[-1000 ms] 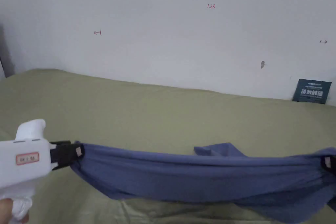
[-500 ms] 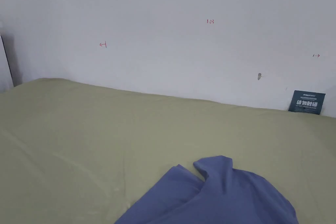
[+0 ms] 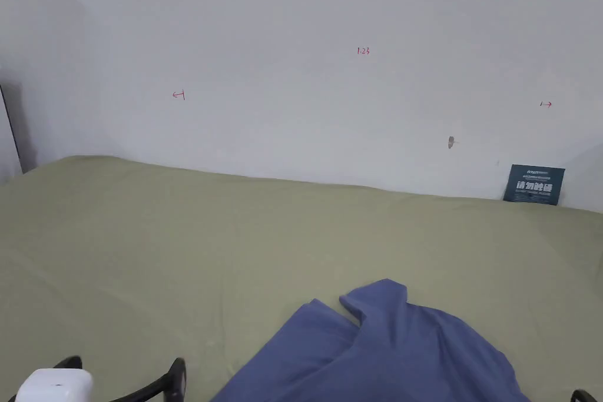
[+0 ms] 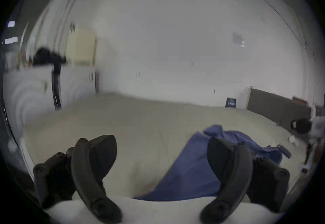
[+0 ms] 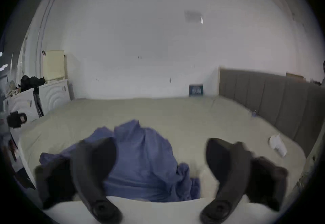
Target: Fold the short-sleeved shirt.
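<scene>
The blue short-sleeved shirt point(image 3: 388, 356) lies in a loose, rumpled heap on the olive-green bed sheet point(image 3: 176, 244), near the front edge of the bed and somewhat to the right of the middle, with a pointed flap of cloth sticking up at its far end. Neither tool has hold of it. The left gripper point(image 4: 161, 155) hangs over bare sheet just left of the shirt, its two dark jaws spread wide with nothing between them; in the head view its white body and one black jaw peek in at the bottom left corner point(image 3: 118, 388). The right gripper point(image 5: 161, 155) sits above the near part of the heap, its jaws likewise wide apart, the cloth lying below and beyond them rather than pinched. A white wall point(image 3: 330, 67) with a few small red marks rises behind the bed, and a small dark card point(image 3: 534, 184) leans against it at the far right. From the right gripper view a grey padded headboard point(image 5: 274, 97) runs along the bed's right side, and a crumpled white scrap point(image 5: 277, 145) rests on the sheet near it.
</scene>
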Action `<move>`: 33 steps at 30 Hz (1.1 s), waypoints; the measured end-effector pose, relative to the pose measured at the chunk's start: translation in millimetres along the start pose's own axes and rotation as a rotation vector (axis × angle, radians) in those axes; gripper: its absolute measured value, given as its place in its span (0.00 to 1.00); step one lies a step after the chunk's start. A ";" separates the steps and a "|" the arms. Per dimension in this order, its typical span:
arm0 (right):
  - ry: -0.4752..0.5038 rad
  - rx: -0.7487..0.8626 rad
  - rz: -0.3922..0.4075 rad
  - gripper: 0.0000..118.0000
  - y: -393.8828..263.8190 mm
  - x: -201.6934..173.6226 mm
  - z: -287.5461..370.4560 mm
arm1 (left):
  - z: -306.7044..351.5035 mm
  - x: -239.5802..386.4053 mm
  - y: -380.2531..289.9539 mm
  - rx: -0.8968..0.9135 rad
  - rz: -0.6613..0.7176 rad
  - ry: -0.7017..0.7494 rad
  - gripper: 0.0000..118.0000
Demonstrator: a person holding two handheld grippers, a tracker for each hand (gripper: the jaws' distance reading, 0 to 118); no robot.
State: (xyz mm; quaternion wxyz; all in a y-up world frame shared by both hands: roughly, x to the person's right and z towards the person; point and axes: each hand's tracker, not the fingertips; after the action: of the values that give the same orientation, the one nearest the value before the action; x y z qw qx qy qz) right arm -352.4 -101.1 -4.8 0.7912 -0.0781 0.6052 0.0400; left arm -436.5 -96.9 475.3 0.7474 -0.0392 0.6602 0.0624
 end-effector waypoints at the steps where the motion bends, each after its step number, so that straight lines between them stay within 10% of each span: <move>1: 0.002 0.022 0.017 0.81 1.3 -4.8 7.1 | 4.3 8.0 5.4 0.030 -0.028 -0.008 0.91; 2: -0.019 0.049 0.047 0.63 0.9 -11.3 14.2 | 9.5 17.7 10.5 0.046 -0.055 -0.016 0.83; 4: -0.052 0.085 0.090 0.00 0.3 -28.1 29.6 | 11.0 30.9 13.9 0.063 -0.112 0.017 0.19; 5: -0.068 0.108 0.084 0.00 -1.0 -31.6 36.7 | 11.9 34.3 13.1 0.056 -0.127 0.029 0.00; 15: 0.016 0.061 0.063 0.00 -6.4 -28.8 53.4 | 0.3 -11.6 -4.2 -0.146 -0.076 -0.029 0.04; 16: 0.018 0.062 0.066 0.00 -5.7 -30.4 52.4 | -13.6 -26.3 -8.2 -0.210 -0.068 0.007 0.16; 18: 0.032 0.054 0.069 0.00 -5.3 -28.9 51.0 | -42.6 -49.6 -16.0 -0.371 -0.018 0.038 0.79; 19: 0.034 0.043 0.074 0.00 -5.4 -28.9 49.6 | -58.9 -63.1 -21.7 -0.504 0.043 -0.039 0.92; 25: 0.058 -0.020 0.099 0.00 -7.7 -30.4 39.3 | -110.7 -78.5 -79.6 -0.917 -0.055 -0.152 0.91; 33: 0.125 -0.110 0.113 0.00 -0.2 -29.3 -4.0 | -112.5 -54.4 -103.9 -0.875 -0.062 -0.108 0.68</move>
State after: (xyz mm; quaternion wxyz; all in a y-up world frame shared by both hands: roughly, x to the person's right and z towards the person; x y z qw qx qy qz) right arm -364.0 -101.2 22.4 0.7429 -0.0897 0.6537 0.1128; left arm -538.4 -217.8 512.7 0.6954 -0.3686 0.5301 0.3155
